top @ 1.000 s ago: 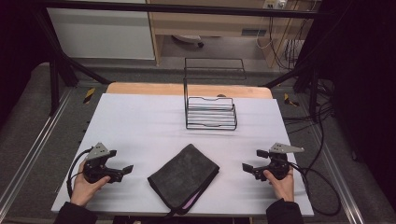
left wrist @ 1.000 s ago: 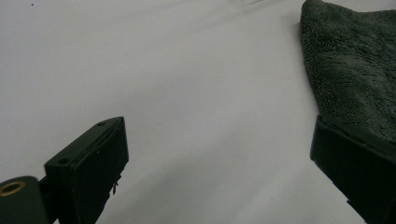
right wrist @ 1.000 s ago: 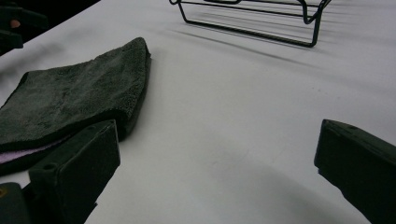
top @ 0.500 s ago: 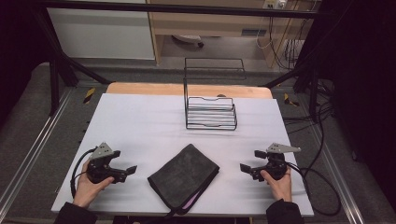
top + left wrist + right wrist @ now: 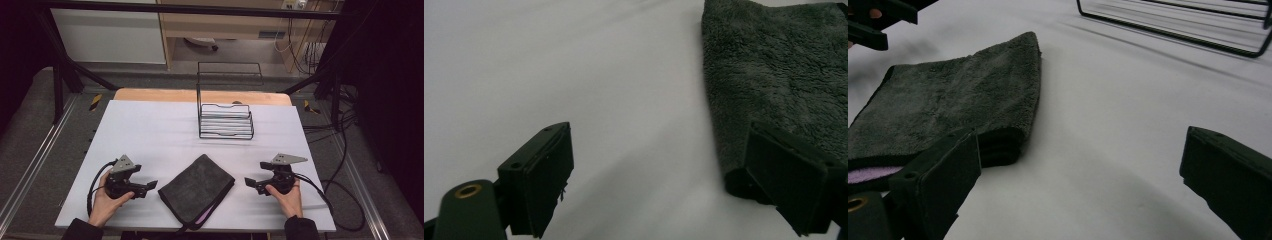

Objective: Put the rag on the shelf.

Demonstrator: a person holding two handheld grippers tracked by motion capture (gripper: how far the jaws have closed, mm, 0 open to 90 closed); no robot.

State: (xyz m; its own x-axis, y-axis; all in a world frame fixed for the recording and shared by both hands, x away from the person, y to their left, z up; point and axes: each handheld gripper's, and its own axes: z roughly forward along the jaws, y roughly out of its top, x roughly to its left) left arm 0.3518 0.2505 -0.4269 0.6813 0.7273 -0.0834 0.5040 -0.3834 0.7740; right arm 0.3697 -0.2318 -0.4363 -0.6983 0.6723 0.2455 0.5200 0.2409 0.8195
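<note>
a folded dark grey fleecy cloth (image 5: 196,194) lies flat on the white surface (image 5: 150,135), near its front edge and about midway between the two hands, turned so its corners point toward and away from the person. a strip of pale lilac lining shows along its lower right edge in the high view and at the near corner in the right tool view.

the left tool (image 5: 148,185), held in the person's left hand (image 5: 106,200), sits low over the surface just left of the cloth, jaws pointing toward it. its jaws have just been closing a little, yet they stand spread wide, with bare white surface between them; in the left tool view the cloth's near corner (image 5: 774,85) lies just beside the right-hand jaw, whether touching it or not cannot be told.

the right tool (image 5: 251,183), in the right hand (image 5: 287,196), sits near the cloth's right side, jaws aimed toward it and spread wide, with nothing between them. in the right tool view the cloth's folded edge (image 5: 963,100) lies behind the left-hand jaw.

farther back, a black wire rack (image 5: 226,117) with a tall open frame stands upright on the surface, well apart from the cloth and both tools.
</note>
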